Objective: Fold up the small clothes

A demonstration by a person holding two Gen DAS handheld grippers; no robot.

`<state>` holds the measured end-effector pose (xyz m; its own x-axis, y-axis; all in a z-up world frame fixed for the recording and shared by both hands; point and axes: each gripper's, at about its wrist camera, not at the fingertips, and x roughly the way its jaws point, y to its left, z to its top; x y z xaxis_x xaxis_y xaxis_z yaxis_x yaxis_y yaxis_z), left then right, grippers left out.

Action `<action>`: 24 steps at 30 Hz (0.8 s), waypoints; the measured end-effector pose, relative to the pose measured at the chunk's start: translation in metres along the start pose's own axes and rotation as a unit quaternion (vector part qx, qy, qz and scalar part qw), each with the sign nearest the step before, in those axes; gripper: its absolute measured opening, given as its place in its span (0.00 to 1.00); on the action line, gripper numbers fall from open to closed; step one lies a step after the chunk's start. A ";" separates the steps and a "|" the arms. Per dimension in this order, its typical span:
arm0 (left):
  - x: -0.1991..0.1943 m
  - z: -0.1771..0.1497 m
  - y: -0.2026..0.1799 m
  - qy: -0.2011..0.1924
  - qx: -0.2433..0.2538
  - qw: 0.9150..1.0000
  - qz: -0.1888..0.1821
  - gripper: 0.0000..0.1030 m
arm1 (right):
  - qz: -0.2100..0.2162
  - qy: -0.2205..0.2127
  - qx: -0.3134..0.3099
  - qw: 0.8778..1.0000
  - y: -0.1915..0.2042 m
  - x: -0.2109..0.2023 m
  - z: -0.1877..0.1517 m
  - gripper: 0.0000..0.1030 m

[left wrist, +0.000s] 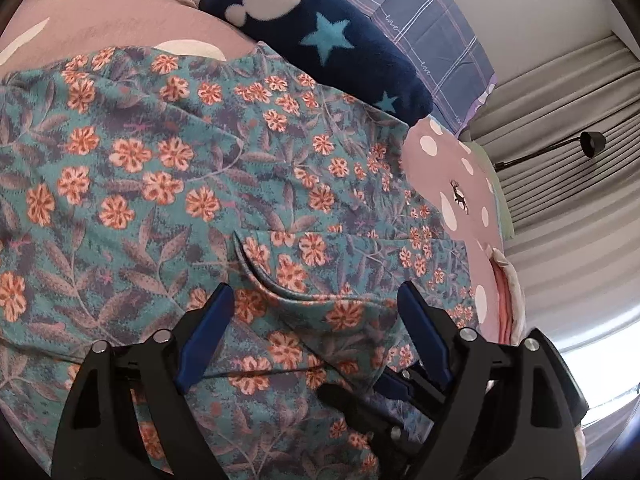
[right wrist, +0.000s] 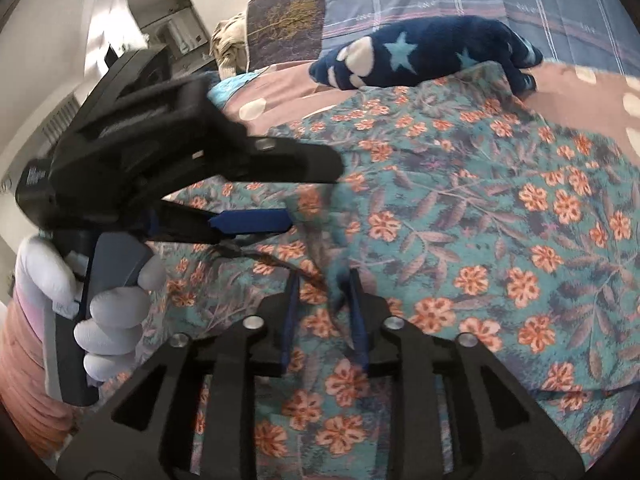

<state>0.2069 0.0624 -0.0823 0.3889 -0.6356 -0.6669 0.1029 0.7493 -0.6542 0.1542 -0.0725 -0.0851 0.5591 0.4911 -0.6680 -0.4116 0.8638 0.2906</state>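
Note:
A teal garment with orange flowers [left wrist: 160, 168] lies spread over the bed, and a curved hem [left wrist: 256, 268] is folded back near its front. My left gripper [left wrist: 312, 312] hangs over that hem, open wide, its blue pads [left wrist: 208, 328] clear of the cloth. From the right wrist camera the same garment [right wrist: 500, 208] fills the view. My right gripper [right wrist: 324, 304] stands low over it, open by a narrow gap, with a small ridge of cloth just in front of its pads. To the upper left is the left gripper [right wrist: 312, 192], held by a gloved hand [right wrist: 112, 312].
A navy fleece piece with stars and white shapes [left wrist: 320, 36] [right wrist: 432, 56] lies at the garment's far edge. Under everything is a pink dotted bed cover [left wrist: 100, 8], with a plaid blue cloth [left wrist: 420, 12] behind. Curtains [left wrist: 560, 92] and a black lamp [left wrist: 592, 142] stand beyond the bed.

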 end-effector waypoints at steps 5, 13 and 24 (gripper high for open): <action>0.012 0.000 -0.009 0.019 0.006 1.000 0.002 0.35 | -0.002 0.000 -0.006 1.000 0.002 0.000 -0.001 0.29; -0.002 0.001 -0.026 0.000 0.039 0.999 0.002 0.05 | 0.002 -0.013 0.000 1.000 0.000 -0.010 0.001 0.29; -0.127 0.043 -0.092 -0.146 0.170 0.974 -0.019 0.05 | -0.112 -0.114 0.070 0.985 -0.078 -0.138 -0.008 0.44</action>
<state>0.1876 0.0825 0.0777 0.6179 -0.6207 -0.4826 0.3999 0.7766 -0.4868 0.1035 -0.2088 -0.0208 0.7784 0.2859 -0.5588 -0.1658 0.9523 0.2562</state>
